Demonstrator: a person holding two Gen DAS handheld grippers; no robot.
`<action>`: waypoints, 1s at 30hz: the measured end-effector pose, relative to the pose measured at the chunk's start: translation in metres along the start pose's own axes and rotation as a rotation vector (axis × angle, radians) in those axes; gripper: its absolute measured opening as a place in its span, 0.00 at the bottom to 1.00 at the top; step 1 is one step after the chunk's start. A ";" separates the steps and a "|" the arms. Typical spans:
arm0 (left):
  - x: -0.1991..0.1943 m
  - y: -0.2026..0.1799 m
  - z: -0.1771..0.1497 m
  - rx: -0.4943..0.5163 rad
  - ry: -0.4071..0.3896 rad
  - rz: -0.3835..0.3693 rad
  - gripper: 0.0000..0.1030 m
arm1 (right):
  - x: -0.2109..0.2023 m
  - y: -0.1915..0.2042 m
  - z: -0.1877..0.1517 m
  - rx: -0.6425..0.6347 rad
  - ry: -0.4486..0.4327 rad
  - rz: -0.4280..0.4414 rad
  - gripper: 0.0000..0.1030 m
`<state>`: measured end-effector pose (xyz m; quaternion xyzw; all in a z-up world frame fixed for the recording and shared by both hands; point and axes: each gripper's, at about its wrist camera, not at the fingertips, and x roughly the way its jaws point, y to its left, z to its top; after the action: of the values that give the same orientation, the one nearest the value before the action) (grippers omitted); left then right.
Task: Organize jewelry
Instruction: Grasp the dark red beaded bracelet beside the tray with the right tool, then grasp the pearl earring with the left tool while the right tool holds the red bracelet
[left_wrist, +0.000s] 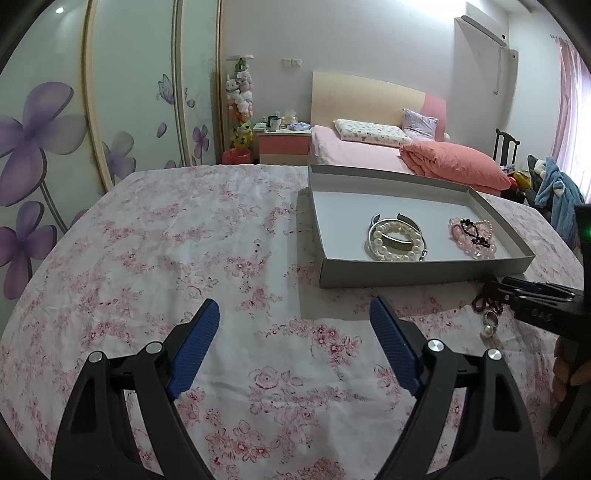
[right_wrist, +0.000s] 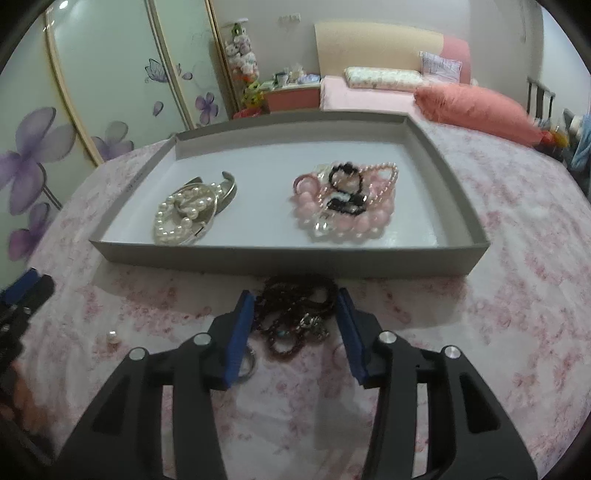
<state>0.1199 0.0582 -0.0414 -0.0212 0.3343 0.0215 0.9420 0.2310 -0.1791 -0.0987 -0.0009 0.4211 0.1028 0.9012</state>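
Two black grippers with blue pads: left gripper (left_wrist: 294, 325) gapes wide over bare floral cloth (left_wrist: 155, 236), holding nothing; right gripper (right_wrist: 295, 314) stands open astride a dark maroon bead tangle (right_wrist: 295, 314), unpinched. At 12 o'clock, grey cardboard tray (right_wrist: 280, 254) holds white pearl bracelets (right_wrist: 184, 214) and pink bead strands (right_wrist: 343, 210); no legible writing

Left hand-held gripper (left_wrist: 294, 341): black angular arms, blue textured pads (left_wrist: 194, 347), silver round screws. Right hand-held gripper (right_wrist: 295, 332): identical build, white lettering on its side.
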 end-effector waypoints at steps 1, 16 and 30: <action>0.000 -0.001 0.000 0.002 0.001 -0.005 0.81 | -0.001 -0.002 0.000 0.004 0.001 0.002 0.16; 0.000 -0.049 -0.012 0.136 0.071 -0.150 0.77 | -0.014 -0.054 -0.014 0.149 -0.011 -0.075 0.06; 0.026 -0.081 -0.021 0.182 0.183 -0.124 0.49 | -0.011 -0.053 -0.015 0.148 -0.007 -0.075 0.07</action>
<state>0.1314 -0.0226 -0.0726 0.0420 0.4174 -0.0694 0.9051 0.2228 -0.2343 -0.1043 0.0503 0.4241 0.0375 0.9034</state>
